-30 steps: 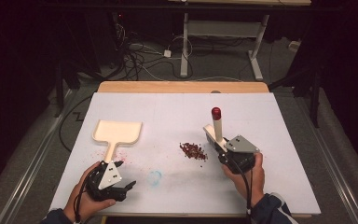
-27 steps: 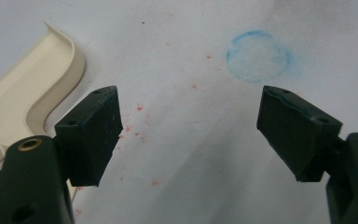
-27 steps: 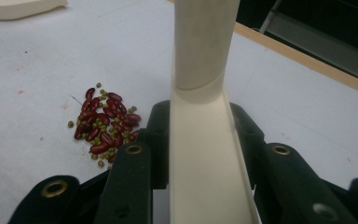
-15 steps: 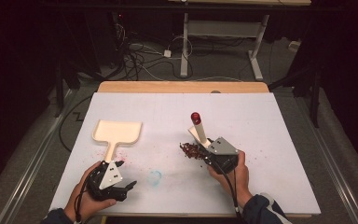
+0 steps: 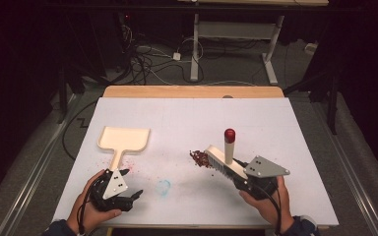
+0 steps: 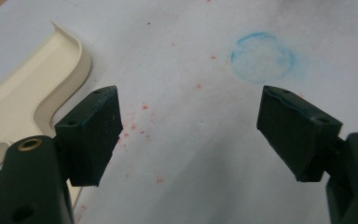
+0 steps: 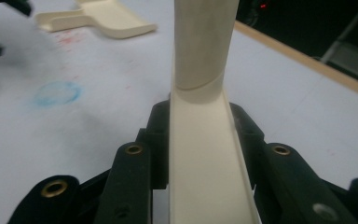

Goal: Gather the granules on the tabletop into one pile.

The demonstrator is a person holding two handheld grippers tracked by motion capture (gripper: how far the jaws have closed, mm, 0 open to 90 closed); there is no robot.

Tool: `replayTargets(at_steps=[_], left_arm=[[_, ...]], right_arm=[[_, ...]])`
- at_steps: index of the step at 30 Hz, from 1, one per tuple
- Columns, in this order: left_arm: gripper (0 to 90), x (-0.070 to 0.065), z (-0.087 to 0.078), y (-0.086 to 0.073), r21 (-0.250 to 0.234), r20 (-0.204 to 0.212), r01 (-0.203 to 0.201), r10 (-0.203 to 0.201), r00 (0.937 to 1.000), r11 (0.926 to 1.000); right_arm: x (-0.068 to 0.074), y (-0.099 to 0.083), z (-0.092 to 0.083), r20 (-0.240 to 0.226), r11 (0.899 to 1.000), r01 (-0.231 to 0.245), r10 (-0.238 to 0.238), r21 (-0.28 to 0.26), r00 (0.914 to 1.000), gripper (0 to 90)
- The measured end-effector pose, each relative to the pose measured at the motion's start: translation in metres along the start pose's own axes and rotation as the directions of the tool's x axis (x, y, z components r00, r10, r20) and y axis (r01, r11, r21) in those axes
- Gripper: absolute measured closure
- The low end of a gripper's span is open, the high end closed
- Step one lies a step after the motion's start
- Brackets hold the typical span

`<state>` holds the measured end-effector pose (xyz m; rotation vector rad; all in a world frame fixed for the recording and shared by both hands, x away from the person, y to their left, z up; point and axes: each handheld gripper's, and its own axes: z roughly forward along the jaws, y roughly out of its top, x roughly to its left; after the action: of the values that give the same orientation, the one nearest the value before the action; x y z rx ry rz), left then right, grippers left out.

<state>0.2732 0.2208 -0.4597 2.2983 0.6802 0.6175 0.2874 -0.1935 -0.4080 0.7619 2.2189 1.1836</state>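
A cream brush [image 5: 217, 159] with an upright red-tipped handle [image 5: 230, 133] sits at the right edge of a small pile of red crumbs [image 5: 197, 157]. My right gripper [image 5: 239, 172] is shut on the brush's cream body [image 7: 205, 154], jaws [image 7: 200, 135] pressed to both sides. A cream dustpan [image 5: 124, 139] lies flat at the left, handle toward me. My left gripper [image 5: 132, 184] rests just below that handle, open. In the left gripper view its jaws [image 6: 191, 135] stand wide with bare table between them and the dustpan [image 6: 28, 93] to their left.
A blue chalk ring [image 5: 163, 187] marks the white table top [image 5: 187, 118] between the hands; it also appears as the ring [image 6: 262, 57] ahead of the left jaws. Faint red specks [image 5: 130, 167] lie by the dustpan handle. A wooden strip [image 5: 192, 92] edges the far side.
The right gripper swung the brush left over the crumbs, then came back right and nearer to me. The left gripper and the dustpan stayed put.
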Motion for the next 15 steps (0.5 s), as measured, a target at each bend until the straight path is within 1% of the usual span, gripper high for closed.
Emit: replayTargets(at_steps=[1,2,4,5,7,10,11,12,14,15], left_arm=[[21.6,0.0,0.0,0.0,0.003,0.0,-0.004,0.004,1.0,1.0],[21.6,0.0,0.0,0.0,0.002,0.0,-0.003,0.003,1.0,1.0],[21.5,-0.001,0.001,0.001,0.003,0.002,-0.006,0.006,1.0,1.0],[21.5,-0.001,0.001,0.001,0.004,0.001,-0.008,0.008,1.0,1.0],[21.6,-0.001,0.002,0.002,0.005,0.003,-0.01,0.01,0.9999,0.9999],[21.6,-0.002,0.003,0.003,0.007,0.007,-0.017,0.017,0.9998,0.9998],[21.6,-0.002,0.004,0.003,0.007,0.009,-0.017,0.017,0.9998,0.9998],[21.6,-0.002,0.004,0.003,0.009,0.01,-0.018,0.018,0.9998,0.9998],[21.6,-0.001,0.005,0.004,0.007,0.014,-0.013,0.012,0.9998,0.9999],[21.6,-0.001,0.006,0.004,0.005,0.016,-0.013,0.013,0.9998,0.9999]], right_arm=[[0.001,-0.004,-0.005,-0.023,1.0,0.003,-0.002,0.008,0.9997,67.7],[0.002,-0.009,-0.01,-0.042,1.0,-0.004,0.005,0.016,0.9991,67.8],[0.003,-0.017,-0.015,-0.081,1.0,-0.006,0.008,0.03,0.9967,67.7],[0.004,-0.021,-0.016,-0.09,0.999,-0.011,0.015,0.044,0.9958,67.8],[0.005,-0.025,-0.013,-0.093,0.998,-0.008,0.014,0.06,0.9956,67.7],[0.001,-0.026,-0.005,-0.078,0.998,-0.011,0.015,0.061,0.9969,67.8],[0.0,-0.026,-0.002,-0.063,0.998,-0.006,0.01,0.062,0.9979,67.8],[-0.003,-0.025,0.001,-0.046,0.998,-0.013,0.016,0.063,0.9988,67.8],[-0.008,-0.023,0.006,-0.044,0.998,-0.029,0.032,0.061,0.9985,67.8],[-0.011,-0.022,0.009,-0.032,0.998,-0.032,0.034,0.062,0.9989,67.8]])
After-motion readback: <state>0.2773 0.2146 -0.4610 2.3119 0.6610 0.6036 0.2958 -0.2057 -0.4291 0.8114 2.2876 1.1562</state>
